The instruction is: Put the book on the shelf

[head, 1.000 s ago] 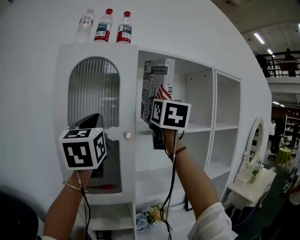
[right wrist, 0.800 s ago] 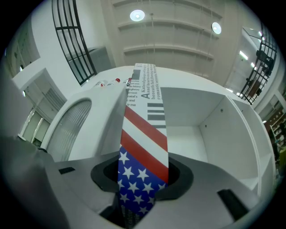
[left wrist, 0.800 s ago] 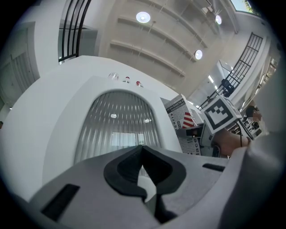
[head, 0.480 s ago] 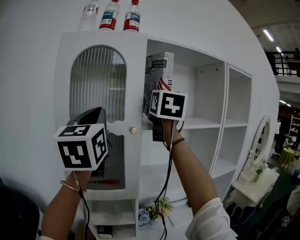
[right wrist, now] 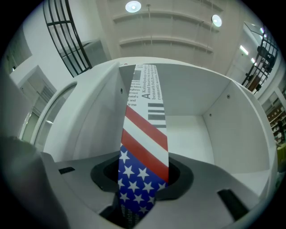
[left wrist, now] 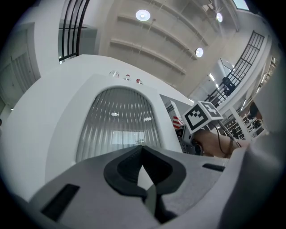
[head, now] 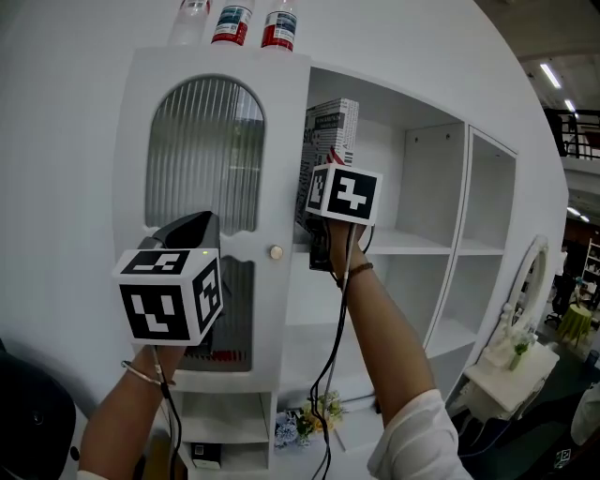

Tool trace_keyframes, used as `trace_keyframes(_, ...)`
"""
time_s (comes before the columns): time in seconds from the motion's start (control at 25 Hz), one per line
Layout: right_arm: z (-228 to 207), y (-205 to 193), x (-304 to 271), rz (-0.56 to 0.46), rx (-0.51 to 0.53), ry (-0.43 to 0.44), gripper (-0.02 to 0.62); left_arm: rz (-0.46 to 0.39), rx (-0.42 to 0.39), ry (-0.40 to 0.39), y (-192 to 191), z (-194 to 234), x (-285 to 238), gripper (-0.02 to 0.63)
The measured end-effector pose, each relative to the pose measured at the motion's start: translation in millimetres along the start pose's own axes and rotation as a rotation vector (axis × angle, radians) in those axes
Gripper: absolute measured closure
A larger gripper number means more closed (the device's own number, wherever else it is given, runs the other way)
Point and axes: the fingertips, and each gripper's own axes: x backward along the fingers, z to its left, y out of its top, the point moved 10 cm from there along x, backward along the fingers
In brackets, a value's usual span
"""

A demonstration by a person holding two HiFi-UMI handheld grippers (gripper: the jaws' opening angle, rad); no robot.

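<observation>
The book (head: 330, 141) is a tall volume with newsprint covers and a stars-and-stripes spine (right wrist: 144, 147). It stands upright inside the top left open compartment of the white shelf unit (head: 412, 246), close to that compartment's left wall. My right gripper (right wrist: 142, 192) is shut on the book's lower spine, raised at shelf height under its marker cube (head: 344, 194). My left gripper (left wrist: 145, 188) is shut and holds nothing; it hangs lower, in front of the cabinet's ribbed glass door (head: 202, 159).
Three water bottles (head: 234, 21) stand on top of the cabinet. A round door knob (head: 276, 252) sits beside the open compartment. More open compartments lie to the right and below. A flower bunch (head: 305, 422) and a white dressing table (head: 502, 375) are lower down.
The right gripper has pushed the book deeper into the top compartment and a little higher. The left gripper has stayed in front of the glass door.
</observation>
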Motion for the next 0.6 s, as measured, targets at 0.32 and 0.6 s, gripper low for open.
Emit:
trace_keyframes(0.32,1.6,-1.6,-10.9,0.07,0.018,0.022,0.417,0.023,0.012,0.003,-13.4,1.7,-2.0,0.604)
trace_keyframes(0.6,2.8,-1.6,-9.0,0.041,0.032,0.046,0.411,0.035,0.013,-0.002,-16.9,-3.5,-4.9,0.604)
